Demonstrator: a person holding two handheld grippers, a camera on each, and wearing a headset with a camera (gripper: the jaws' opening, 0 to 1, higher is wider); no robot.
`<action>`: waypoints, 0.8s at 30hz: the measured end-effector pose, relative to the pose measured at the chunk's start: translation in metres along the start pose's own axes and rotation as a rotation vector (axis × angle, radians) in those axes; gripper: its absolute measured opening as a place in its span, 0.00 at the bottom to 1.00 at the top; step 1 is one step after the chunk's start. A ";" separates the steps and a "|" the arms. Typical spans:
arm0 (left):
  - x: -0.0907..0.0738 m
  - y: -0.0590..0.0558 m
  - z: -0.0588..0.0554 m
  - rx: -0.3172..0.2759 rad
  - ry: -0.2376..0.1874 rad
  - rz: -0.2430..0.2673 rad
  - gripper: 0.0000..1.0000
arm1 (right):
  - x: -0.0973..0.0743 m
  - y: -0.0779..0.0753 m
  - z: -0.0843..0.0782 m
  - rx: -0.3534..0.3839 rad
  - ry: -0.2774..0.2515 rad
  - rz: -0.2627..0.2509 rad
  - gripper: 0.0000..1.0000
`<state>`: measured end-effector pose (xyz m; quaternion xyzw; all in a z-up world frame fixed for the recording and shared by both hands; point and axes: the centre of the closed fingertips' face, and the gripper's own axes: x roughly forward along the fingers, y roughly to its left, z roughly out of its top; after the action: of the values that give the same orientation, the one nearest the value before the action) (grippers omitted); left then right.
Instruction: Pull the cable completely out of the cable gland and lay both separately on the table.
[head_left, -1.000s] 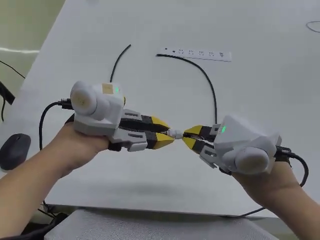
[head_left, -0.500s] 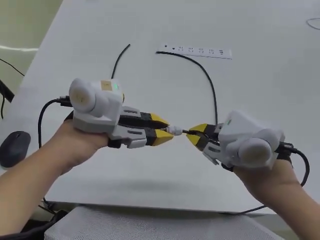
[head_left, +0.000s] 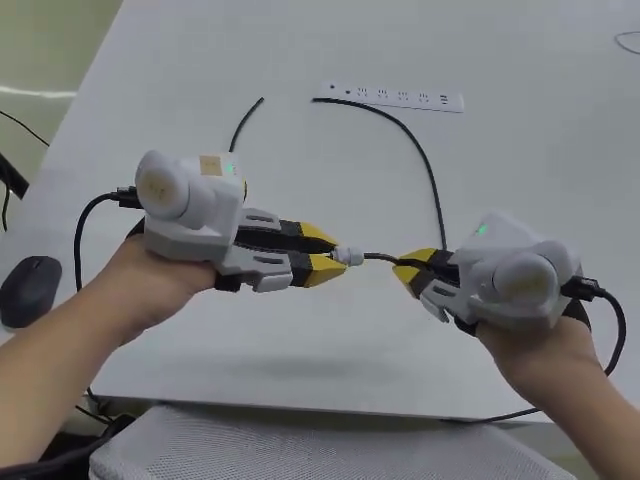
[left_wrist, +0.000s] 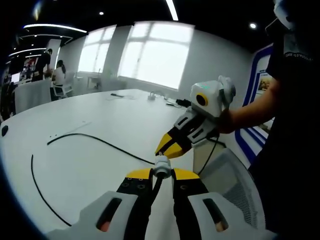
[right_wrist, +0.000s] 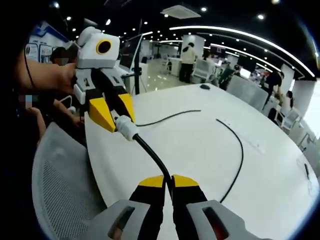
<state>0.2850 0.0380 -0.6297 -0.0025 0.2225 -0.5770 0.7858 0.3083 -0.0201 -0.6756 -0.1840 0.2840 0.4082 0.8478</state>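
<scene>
Well — cable (head_left: 380, 258) held near table (head_left: 300, 350) edge

An open-plan office: a long white surface (head_left: 520, 60) carrying a power strip (head_left: 390, 97) and mouse (head_left: 28, 290), a mesh chair (right_wrist: 60, 185), tall windows (left_wrist: 150, 55), ceiling strip lights (right_wrist: 240, 37), and people (right_wrist: 189, 57) among desks.

No legible text, label or number; print on dark shirt (left_wrist: 296, 75) too small to read.

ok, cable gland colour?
White cable gland, clearest in the right gripper view.
</scene>
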 end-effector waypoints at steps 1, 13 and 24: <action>0.000 0.000 0.000 0.000 -0.001 -0.001 0.15 | 0.000 -0.002 -0.002 0.012 0.003 -0.007 0.00; 0.001 -0.007 -0.002 0.007 0.006 -0.011 0.15 | 0.004 -0.014 -0.037 0.273 0.036 -0.033 0.00; 0.000 -0.004 -0.004 0.017 0.020 -0.002 0.15 | 0.000 -0.013 -0.034 0.215 0.023 -0.030 0.00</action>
<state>0.2802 0.0374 -0.6321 0.0096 0.2253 -0.5797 0.7830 0.3071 -0.0462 -0.7010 -0.1008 0.3331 0.3606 0.8653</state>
